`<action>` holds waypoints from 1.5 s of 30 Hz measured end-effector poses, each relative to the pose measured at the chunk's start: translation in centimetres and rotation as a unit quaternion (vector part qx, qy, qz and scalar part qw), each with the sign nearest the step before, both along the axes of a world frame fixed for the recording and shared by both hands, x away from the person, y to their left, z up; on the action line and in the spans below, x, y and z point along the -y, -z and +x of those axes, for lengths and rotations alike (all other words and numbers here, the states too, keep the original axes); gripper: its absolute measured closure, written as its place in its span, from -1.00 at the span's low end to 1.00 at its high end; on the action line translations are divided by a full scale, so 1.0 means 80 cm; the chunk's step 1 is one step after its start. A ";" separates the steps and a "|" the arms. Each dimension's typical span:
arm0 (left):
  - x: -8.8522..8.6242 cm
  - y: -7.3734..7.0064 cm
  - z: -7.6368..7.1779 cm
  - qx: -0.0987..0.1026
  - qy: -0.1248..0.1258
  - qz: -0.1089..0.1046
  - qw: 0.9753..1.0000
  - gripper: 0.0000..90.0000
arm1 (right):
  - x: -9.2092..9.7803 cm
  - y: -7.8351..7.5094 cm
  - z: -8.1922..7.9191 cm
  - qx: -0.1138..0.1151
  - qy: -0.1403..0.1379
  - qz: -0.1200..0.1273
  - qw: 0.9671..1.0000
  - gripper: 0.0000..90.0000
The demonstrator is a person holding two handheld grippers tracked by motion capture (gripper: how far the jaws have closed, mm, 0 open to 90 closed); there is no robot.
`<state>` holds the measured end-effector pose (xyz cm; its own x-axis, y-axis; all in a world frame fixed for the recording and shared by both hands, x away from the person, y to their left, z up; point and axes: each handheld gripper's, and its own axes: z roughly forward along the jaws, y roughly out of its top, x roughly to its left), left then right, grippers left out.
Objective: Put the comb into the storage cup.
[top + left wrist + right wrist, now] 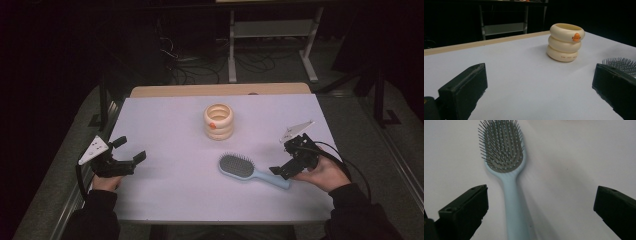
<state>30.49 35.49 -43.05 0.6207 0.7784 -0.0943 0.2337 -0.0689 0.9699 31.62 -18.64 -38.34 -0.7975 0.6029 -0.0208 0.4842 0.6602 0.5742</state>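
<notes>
White tabletop is set against a dark room. A light-blue hairbrush lies bristles-up right of centre, a cream ringed holder beyond it. The right gripper is held wide open over the handle, empty; judged best centred before closing. The left gripper is held low at the left edge, spread and empty.
</notes>
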 end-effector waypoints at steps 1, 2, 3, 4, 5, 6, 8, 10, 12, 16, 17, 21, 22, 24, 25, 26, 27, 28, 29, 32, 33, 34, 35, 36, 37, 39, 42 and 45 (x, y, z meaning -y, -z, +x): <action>0.000 0.000 0.000 0.000 0.000 0.000 1.000 -1.00 | -0.001 0.000 0.001 -0.001 -0.005 0.004 1.000 -1.00; 0.000 0.000 0.000 0.000 0.000 0.000 1.000 -1.00 | -0.002 0.000 0.002 -0.001 -0.007 0.005 1.000 -1.00; 0.000 0.000 0.000 0.000 0.000 0.000 1.000 -1.00 | -0.002 0.000 0.002 -0.001 -0.007 0.005 1.000 -1.00; 0.000 0.000 0.000 0.000 0.000 0.000 1.000 -1.00 | -0.003 0.001 0.003 -0.004 -0.010 0.004 1.000 -1.00; 0.000 0.000 0.000 0.000 0.000 0.001 1.000 -1.00 | -0.004 0.004 0.004 -0.010 -0.016 0.005 1.000 -1.00; 0.000 0.000 0.000 0.000 0.001 0.000 1.000 -1.00 | -0.006 0.005 0.005 -0.012 -0.016 0.004 1.000 -1.00; 0.001 0.000 0.000 0.000 0.001 0.001 1.000 -1.00 | -0.008 0.008 0.007 -0.017 -0.021 0.002 1.000 -1.00; 0.001 0.000 0.000 0.000 0.001 0.001 1.000 -1.00 | -0.010 0.013 0.008 -0.021 -0.025 0.003 0.999 -1.00; 0.001 0.000 0.000 0.000 0.001 0.001 1.000 -1.00 | -0.012 0.017 0.010 -0.024 -0.029 0.002 0.999 -1.00; 0.001 0.000 0.000 0.000 0.002 0.001 1.000 -1.00 | -0.016 0.024 0.013 -0.032 -0.032 0.002 0.999 -1.00; 0.001 0.000 0.000 0.000 0.002 0.001 1.000 -1.00 | -0.017 0.026 0.013 -0.034 -0.034 0.002 0.999 -1.00; 0.001 0.000 0.000 0.000 0.002 0.001 1.000 -1.00 | -0.020 0.035 0.016 -0.043 -0.037 0.003 0.998 -1.00; 0.001 0.000 0.000 0.000 0.002 0.001 1.000 -1.00 | -0.021 0.037 0.016 -0.045 -0.039 0.000 0.998 -1.00; 0.001 0.000 0.000 -0.001 0.003 0.001 1.000 -1.00 | -0.022 0.041 0.017 -0.049 -0.042 0.000 0.998 -1.00; 0.001 0.000 0.000 -0.001 0.003 0.001 1.000 -1.00 | -0.023 0.043 0.017 -0.051 -0.043 0.000 0.998 -1.00; 0.001 0.000 0.001 -0.001 0.003 0.001 1.000 -1.00 | -0.025 0.045 0.017 -0.053 -0.045 -0.001 0.998 -1.00; 0.001 0.000 0.001 -0.001 0.003 0.001 1.000 -1.00 | -0.026 0.047 0.017 -0.054 -0.048 -0.002 0.997 -1.00; 0.001 0.000 0.000 -0.001 0.003 0.001 1.000 -1.00 | -0.027 0.049 0.016 -0.057 -0.049 -0.002 0.997 -1.00; 0.001 0.000 0.000 -0.001 0.004 0.001 1.000 -1.00 | -0.028 0.052 0.016 -0.061 -0.053 -0.001 0.997 -1.00; 0.001 0.000 0.001 -0.001 0.004 0.001 1.000 -1.00 | -0.032 0.059 0.015 -0.070 -0.061 -0.002 0.996 -0.98; 0.001 0.000 0.001 0.000 0.004 0.001 1.000 -1.00 | -0.034 0.060 0.015 -0.072 -0.062 -0.007 0.995 -0.98; 0.001 0.000 0.000 -0.001 0.004 0.001 1.000 -1.00 | -0.035 0.062 0.015 -0.071 -0.065 -0.008 0.995 -0.98; 0.001 0.000 0.000 -0.001 0.004 0.001 1.000 -1.00 | -0.036 0.063 0.015 -0.073 -0.065 -0.008 0.995 -0.98; 0.001 0.000 0.000 -0.001 0.004 0.002 1.000 -1.00 | -0.037 0.064 0.015 -0.073 -0.067 -0.009 0.995 -0.98; 0.001 0.000 0.000 -0.001 0.004 0.002 1.000 -1.00 | -0.038 0.064 0.015 -0.073 -0.067 -0.011 0.995 -0.98; 0.001 0.000 0.000 0.000 0.004 0.001 1.000 -1.00 | -0.040 0.066 0.014 -0.076 -0.069 -0.012 0.995 -0.97; 0.001 0.000 0.000 0.000 0.004 0.002 1.000 -1.00 | -0.043 0.069 0.014 -0.079 -0.072 -0.014 0.994 -0.94; 0.002 0.001 0.001 -0.001 0.004 0.002 1.000 -1.00 | -0.045 0.072 0.014 -0.083 -0.076 -0.017 0.993 -0.92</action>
